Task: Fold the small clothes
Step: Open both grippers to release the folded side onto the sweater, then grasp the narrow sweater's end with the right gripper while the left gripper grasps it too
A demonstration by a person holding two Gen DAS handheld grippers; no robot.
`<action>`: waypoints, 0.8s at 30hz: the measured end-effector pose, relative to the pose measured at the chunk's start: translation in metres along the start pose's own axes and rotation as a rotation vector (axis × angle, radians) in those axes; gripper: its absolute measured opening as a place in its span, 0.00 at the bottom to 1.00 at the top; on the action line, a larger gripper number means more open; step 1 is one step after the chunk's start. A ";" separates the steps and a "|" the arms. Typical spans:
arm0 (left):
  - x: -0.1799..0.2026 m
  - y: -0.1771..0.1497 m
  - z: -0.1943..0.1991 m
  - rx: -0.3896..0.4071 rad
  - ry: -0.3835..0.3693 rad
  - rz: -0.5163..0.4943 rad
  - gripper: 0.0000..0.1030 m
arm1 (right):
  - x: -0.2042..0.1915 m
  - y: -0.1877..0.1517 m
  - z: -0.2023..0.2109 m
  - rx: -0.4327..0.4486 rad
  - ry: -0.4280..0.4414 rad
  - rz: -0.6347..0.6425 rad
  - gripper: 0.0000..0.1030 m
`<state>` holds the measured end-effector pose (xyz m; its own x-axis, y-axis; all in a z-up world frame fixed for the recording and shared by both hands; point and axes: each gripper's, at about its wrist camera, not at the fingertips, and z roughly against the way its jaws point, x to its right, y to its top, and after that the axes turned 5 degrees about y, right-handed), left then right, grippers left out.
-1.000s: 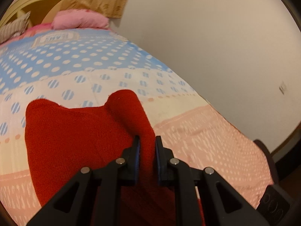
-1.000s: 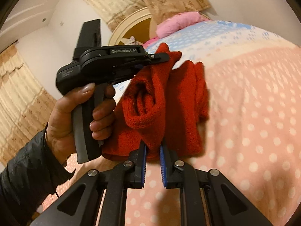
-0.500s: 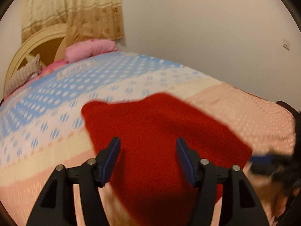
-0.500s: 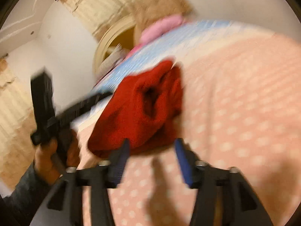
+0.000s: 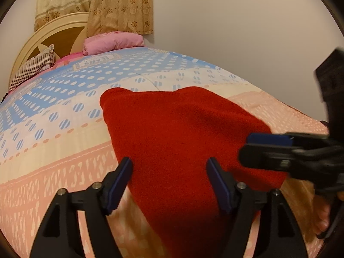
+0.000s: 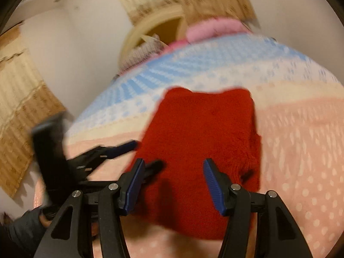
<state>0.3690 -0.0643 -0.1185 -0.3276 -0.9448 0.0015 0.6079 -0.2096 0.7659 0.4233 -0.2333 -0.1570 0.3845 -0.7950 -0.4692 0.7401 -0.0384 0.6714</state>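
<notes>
A red fleece garment (image 5: 178, 142) lies folded flat on the bed; it also shows in the right wrist view (image 6: 204, 142). My left gripper (image 5: 169, 182) is open and empty, just above the garment's near edge. My right gripper (image 6: 172, 182) is open and empty above the garment's near edge too. The right gripper shows at the right of the left wrist view (image 5: 279, 152), beside the garment's right corner. The left gripper shows blurred at the left of the right wrist view (image 6: 120, 152).
The bed has a dotted cover, blue (image 5: 90, 79) far away and pink (image 5: 53, 176) near me. A pink pillow (image 5: 111, 43), a striped cushion (image 5: 32, 68) and the headboard (image 5: 53, 34) are at the far end. A wall (image 5: 236, 32) runs along the bed's right side.
Both grippers were shut on the lifted, bunched garment. They have opened and let go. The garment now lies flat on the bed, and both grippers have pulled back.
</notes>
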 end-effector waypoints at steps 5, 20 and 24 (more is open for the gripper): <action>-0.002 -0.003 -0.007 -0.024 -0.002 0.011 0.85 | 0.014 -0.016 0.001 -0.007 0.029 0.004 0.56; -0.026 -0.013 -0.024 -0.097 -0.118 0.177 0.95 | 0.056 0.028 0.010 0.031 -0.021 -0.047 0.66; -0.029 -0.014 -0.024 -0.102 -0.138 0.196 0.95 | 0.082 0.041 -0.014 -0.038 0.014 -0.111 0.66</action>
<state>0.3877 -0.0407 -0.1447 -0.2879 -0.9279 0.2368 0.7371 -0.0569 0.6734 0.4931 -0.2913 -0.1758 0.3066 -0.7782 -0.5481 0.7989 -0.1027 0.5927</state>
